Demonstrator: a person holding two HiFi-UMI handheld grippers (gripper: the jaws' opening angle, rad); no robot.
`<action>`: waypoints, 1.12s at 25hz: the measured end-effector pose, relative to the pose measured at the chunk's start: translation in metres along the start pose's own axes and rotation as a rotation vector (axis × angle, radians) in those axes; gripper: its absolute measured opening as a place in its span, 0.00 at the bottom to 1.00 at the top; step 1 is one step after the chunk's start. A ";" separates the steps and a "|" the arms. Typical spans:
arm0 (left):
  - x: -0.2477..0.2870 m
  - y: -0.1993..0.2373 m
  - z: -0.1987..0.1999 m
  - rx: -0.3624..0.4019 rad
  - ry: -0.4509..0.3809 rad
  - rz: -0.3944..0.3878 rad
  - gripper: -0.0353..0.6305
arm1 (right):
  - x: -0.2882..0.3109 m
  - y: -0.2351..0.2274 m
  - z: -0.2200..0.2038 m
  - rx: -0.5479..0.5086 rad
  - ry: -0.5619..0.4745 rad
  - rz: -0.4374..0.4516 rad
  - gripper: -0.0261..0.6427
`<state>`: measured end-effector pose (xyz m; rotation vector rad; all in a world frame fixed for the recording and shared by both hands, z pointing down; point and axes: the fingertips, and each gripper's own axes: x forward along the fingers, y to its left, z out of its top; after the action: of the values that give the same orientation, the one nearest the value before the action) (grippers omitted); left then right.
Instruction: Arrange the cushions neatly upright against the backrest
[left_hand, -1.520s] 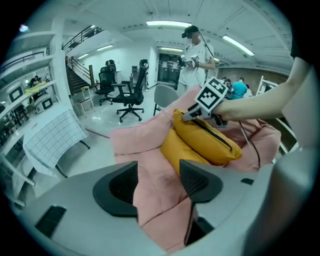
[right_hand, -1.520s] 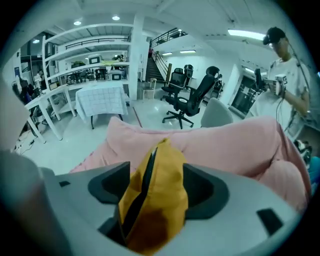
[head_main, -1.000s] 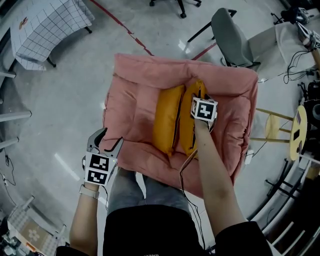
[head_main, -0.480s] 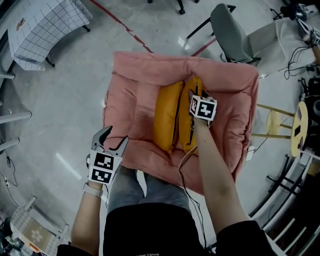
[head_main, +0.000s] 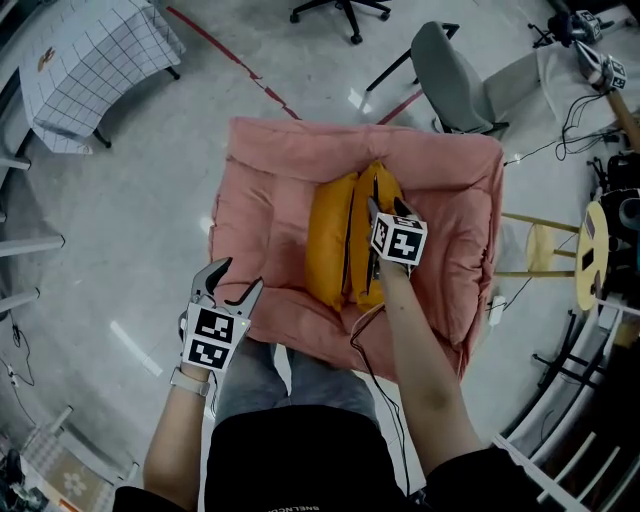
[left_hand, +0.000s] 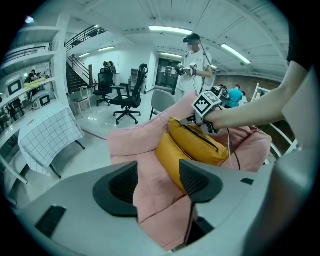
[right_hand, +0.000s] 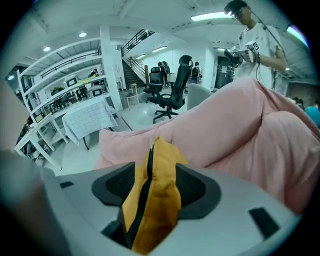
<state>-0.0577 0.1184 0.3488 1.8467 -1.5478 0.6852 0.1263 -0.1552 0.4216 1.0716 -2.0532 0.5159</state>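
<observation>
Two yellow cushions stand on edge side by side in the middle of the pink sofa (head_main: 270, 190), their far ends near its backrest. My right gripper (head_main: 385, 210) is shut on the top edge of the right cushion (head_main: 383, 185). In the right gripper view that cushion (right_hand: 156, 165) with its dark zip fills the gap between the pads of my right gripper (right_hand: 152, 187). The left cushion (head_main: 328, 235) leans against it. My left gripper (head_main: 228, 285) hovers open at the sofa's front left edge. Nothing is between its jaws (left_hand: 159, 180), which face both cushions (left_hand: 197, 140).
A grey office chair (head_main: 455, 75) stands behind the sofa, and a table under a checked cloth (head_main: 95, 60) is at the far left. A wooden stool (head_main: 545, 250) and cables lie to the right. A person (left_hand: 197, 65) stands beyond the sofa. A cable (head_main: 365, 340) trails from my right gripper.
My right gripper has drawn back a little toward me, still on the right cushion. My left gripper has edged right, closer to the sofa's front edge.
</observation>
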 end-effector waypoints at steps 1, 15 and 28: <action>-0.002 0.001 0.001 0.004 -0.005 -0.002 0.45 | -0.006 0.002 -0.001 0.012 -0.009 0.002 0.42; -0.044 -0.002 0.064 0.045 -0.169 -0.114 0.32 | -0.153 0.096 0.028 0.055 -0.275 0.126 0.10; -0.123 -0.046 0.131 0.074 -0.389 -0.168 0.08 | -0.279 0.163 0.061 -0.031 -0.458 0.243 0.05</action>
<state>-0.0344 0.1077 0.1654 2.2356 -1.5914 0.3208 0.0684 0.0438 0.1667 0.9929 -2.6057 0.3781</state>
